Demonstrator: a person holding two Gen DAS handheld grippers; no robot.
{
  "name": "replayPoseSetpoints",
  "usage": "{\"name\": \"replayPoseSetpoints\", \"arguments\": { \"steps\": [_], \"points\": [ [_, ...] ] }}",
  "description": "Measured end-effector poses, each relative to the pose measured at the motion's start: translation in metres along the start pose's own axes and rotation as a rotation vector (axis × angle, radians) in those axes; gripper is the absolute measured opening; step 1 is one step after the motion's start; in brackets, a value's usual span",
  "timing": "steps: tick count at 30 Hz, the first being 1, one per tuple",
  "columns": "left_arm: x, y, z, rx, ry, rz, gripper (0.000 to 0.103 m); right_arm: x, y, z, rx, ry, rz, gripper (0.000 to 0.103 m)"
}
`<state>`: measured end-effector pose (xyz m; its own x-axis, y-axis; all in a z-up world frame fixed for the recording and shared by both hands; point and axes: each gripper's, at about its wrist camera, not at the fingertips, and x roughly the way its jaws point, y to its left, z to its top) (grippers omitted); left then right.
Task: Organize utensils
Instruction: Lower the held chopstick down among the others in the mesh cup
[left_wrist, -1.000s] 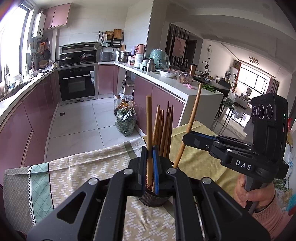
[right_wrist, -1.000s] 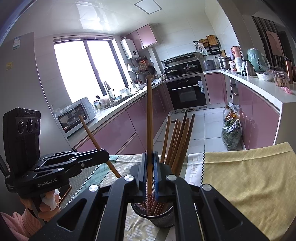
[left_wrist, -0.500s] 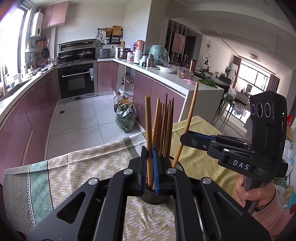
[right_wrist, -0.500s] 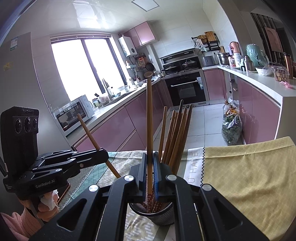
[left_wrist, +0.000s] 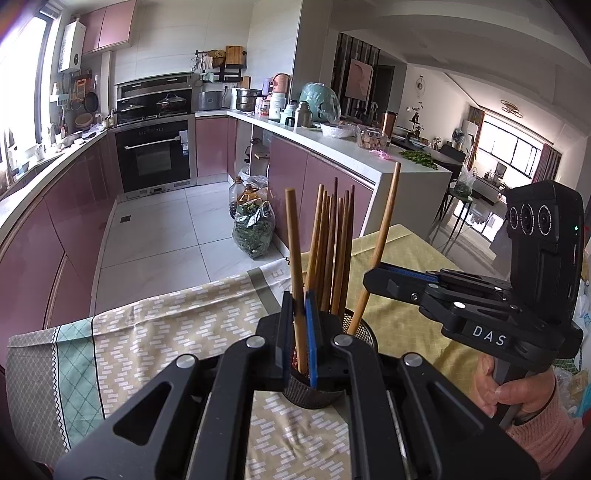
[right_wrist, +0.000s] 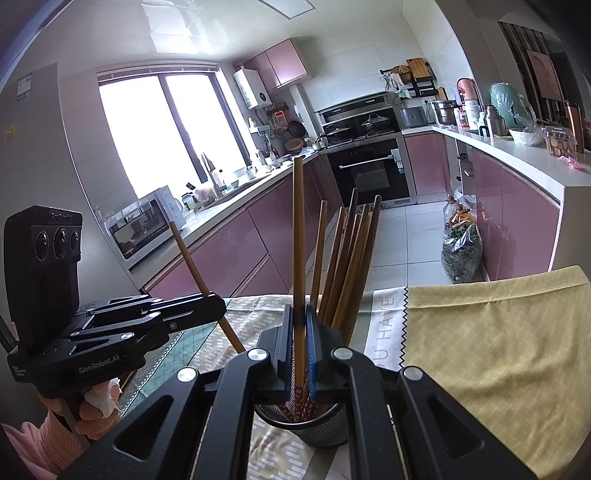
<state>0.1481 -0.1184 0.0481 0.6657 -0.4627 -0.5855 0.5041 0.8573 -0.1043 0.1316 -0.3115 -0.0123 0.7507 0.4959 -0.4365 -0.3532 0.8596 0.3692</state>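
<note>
On the cloth-covered worktop (right_wrist: 498, 332) a dark mesh holder (right_wrist: 321, 428) carries a cluster of upright wooden chopsticks (right_wrist: 351, 258). Just over it, the left claw (left_wrist: 300, 325) pinches one chopstick (left_wrist: 293, 258) and the right claw (right_wrist: 300, 332) pinches another (right_wrist: 298, 229), both tips inside the holder. Far behind, pink cabinets (left_wrist: 321, 184) line the kitchen.

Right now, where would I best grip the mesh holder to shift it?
Take the mesh holder by its rim, probably from above on the near side, one finger inside and one outside the thin wall. It stands upright and its chopsticks lean away, leaving that rim freer.
</note>
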Motion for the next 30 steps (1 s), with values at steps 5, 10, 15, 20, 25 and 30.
{"name": "replayPoseSetpoints", "arguments": {
  "steps": [5, 10, 15, 20, 25, 30],
  "points": [
    [0.005, 0.001, 0.000, 0.001, 0.004, -0.001, 0.007, 0.002, 0.000, -0.001, 0.002, 0.010, 0.000, 0.006],
    [0.011, 0.001, -0.001, 0.003, 0.012, 0.001, 0.007, 0.002, -0.002, -0.003, 0.004, 0.020, 0.000, 0.006],
    [0.022, 0.000, -0.001, 0.004, 0.022, 0.004, 0.007, 0.004, -0.003, -0.003, 0.006, 0.025, -0.002, 0.006],
    [0.027, 0.001, -0.002, 0.000, 0.026, 0.004, 0.007, 0.005, -0.005, -0.002, 0.011, 0.027, -0.001, 0.006],
    [0.028, 0.001, -0.002, -0.003, 0.026, 0.005, 0.007, 0.006, -0.005, -0.003, 0.012, 0.030, -0.004, 0.006],
    [0.031, 0.001, 0.000, -0.004, 0.028, 0.005, 0.007, 0.008, -0.008, -0.002, 0.017, 0.034, -0.008, 0.006]
  ]
}}
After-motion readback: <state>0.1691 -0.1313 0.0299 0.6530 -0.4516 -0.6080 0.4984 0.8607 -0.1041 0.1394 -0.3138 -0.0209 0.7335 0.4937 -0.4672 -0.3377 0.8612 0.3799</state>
